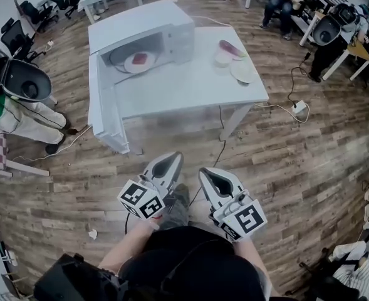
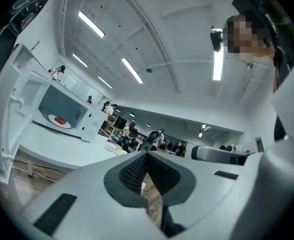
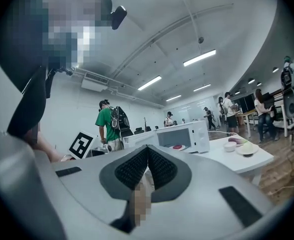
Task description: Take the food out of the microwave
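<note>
Wood-plank floor [image 1: 297, 168] surrounds a white table [image 1: 190, 86] carrying the microwave [image 1: 171, 24], its door [image 1: 103, 111] swung wide. Inside the microwave, on a pale round plate [image 1: 129, 66], lies the food [image 1: 140, 58], a small dark-red piece. Only the head view shows the left hand-held gripper [image 1: 170, 162] and right hand-held gripper [image 1: 212, 175] side by side, well short of the microwave. Their own views show each pair of jaws pressed together, empty.
</note>
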Available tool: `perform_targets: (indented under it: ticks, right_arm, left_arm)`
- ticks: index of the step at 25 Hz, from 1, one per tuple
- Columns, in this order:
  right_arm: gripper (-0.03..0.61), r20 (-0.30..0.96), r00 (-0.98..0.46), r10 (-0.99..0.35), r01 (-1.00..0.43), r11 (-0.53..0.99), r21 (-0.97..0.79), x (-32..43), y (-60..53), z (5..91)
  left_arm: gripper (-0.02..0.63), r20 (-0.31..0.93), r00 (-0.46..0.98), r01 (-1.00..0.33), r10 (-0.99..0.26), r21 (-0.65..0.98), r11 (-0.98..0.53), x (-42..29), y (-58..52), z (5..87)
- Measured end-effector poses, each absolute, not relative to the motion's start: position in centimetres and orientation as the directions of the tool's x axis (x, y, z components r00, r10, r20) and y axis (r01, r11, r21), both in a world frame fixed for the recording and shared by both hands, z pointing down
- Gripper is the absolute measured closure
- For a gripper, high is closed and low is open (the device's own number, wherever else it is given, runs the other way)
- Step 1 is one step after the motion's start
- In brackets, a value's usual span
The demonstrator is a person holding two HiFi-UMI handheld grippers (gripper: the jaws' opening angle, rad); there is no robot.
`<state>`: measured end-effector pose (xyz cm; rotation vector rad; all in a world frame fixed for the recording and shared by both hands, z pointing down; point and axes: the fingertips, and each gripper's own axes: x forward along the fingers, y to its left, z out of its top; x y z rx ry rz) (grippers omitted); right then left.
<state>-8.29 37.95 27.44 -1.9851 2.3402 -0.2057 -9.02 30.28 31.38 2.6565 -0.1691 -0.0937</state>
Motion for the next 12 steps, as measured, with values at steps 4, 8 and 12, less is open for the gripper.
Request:
perform_targets:
  ticks: [4, 8, 12]
  right_arm:
    - [0.558, 0.052, -0.186, -0.981, -0.972, 0.176, -0.153, -5.4, 33.8, 28.0]
    - [0.558, 0.052, -0.197, -0.979, -0.967, 0.185, -0.175, -2.4, 29.2, 28.4]
    - [0.558, 0.061, -0.219, -0.974, -0.961, 0.204, -0.187, -0.3, 24.5, 28.7]
  left_arm:
    - [0.603, -0.038, 0.987, -0.123, -0.158, 0.458, -0.881, -6.0, 26.1, 31.5]
    - [0.603, -0.029, 0.984, -0.144, -0.177, 0.456, -0.878, -3.3, 21.9, 31.7]
    - [0.603, -0.003, 0.978, -0.183, -0.208, 0.464, -0.867, -1.5, 17.8, 32.4]
